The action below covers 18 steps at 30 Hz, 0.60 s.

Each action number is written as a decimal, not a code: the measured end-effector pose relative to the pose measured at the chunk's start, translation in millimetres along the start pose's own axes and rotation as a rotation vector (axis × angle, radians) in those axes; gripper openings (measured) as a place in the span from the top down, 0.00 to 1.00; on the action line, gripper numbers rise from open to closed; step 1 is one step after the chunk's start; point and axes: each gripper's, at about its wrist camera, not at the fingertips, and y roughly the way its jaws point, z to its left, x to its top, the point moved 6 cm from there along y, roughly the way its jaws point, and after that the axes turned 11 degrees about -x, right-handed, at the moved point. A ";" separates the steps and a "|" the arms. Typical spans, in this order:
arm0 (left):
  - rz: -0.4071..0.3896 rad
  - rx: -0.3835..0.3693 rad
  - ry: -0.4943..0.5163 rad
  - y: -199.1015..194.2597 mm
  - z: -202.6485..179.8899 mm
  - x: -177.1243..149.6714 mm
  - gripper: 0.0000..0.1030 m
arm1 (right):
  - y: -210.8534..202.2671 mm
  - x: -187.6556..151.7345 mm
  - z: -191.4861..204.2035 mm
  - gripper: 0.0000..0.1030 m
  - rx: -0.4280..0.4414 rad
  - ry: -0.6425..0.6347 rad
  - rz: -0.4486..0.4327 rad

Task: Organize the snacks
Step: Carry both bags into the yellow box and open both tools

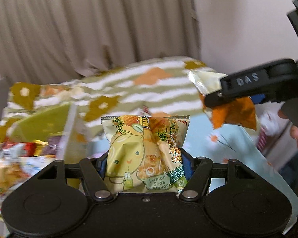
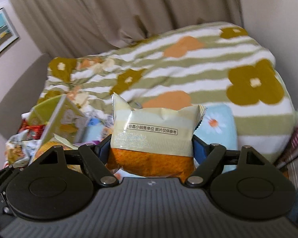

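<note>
My left gripper [image 1: 145, 158] is shut on a yellow-green lemon soda snack packet [image 1: 145, 148] and holds it upright in the air. My right gripper [image 2: 152, 148] is shut on a cream and orange snack packet [image 2: 155, 136]. In the left wrist view the right gripper [image 1: 212, 97] comes in from the right, raised, with the cream and orange packet [image 1: 228, 109] pinched in it. A pile of loose snack packets [image 2: 23, 138] lies low at the left, blurred, and also shows in the left wrist view [image 1: 19, 154].
A green open box [image 2: 55, 117] stands among the snacks at the left. A striped flower blanket [image 2: 188, 65] covers the bed behind. A light blue daisy cloth [image 2: 218, 127] lies at the right. Beige curtains [image 2: 109, 10] hang at the back.
</note>
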 end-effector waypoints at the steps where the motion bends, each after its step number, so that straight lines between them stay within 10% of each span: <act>1: -0.017 0.022 -0.011 -8.4 8.6 3.5 0.32 | -4.2 4.5 8.0 0.09 0.013 -0.014 -0.011; 18: -0.118 0.206 -0.156 -93.3 208.0 56.4 0.31 | -37.9 63.8 200.3 0.08 0.205 -0.176 -0.144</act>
